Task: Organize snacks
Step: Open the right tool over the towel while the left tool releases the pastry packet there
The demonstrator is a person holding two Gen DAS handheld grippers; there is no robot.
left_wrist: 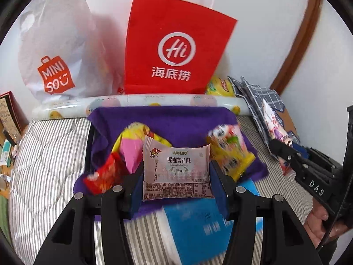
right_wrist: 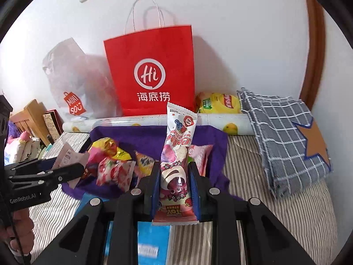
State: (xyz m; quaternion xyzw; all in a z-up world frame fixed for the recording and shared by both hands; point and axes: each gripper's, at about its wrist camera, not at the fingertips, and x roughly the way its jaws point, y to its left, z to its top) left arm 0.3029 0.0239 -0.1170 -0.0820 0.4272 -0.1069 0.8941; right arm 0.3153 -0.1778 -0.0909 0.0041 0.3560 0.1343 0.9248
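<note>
Clamped between the blue pads of the left gripper [left_wrist: 176,176] is a pale pink WOWO snack packet [left_wrist: 176,172], held flat and face up, the jaws about half apart across its width. Its twin, the right gripper [right_wrist: 175,190], is nearly closed on a long pink Toy Story snack bar [right_wrist: 178,154], which stands upright between the fingers.

Both hang over a purple cloth [left_wrist: 176,121] spread on the striped bedspread [left_wrist: 48,154], where loose snacks lie heaped: a yellow and pink bag [left_wrist: 132,141], a red packet [left_wrist: 103,174] and a yellow packet [left_wrist: 229,152], all blurred. A blue pack [left_wrist: 194,227] lies on the bedspread's near edge.

Along the far edge, against the wall, stand a red paper bag [right_wrist: 152,75] and a white Miniso bag [left_wrist: 55,50], their contents hidden. A printed roll [right_wrist: 141,121] lies before them, with a yellow Lipton pack [right_wrist: 220,103] and checked grey cloth [right_wrist: 282,137] at the right.
</note>
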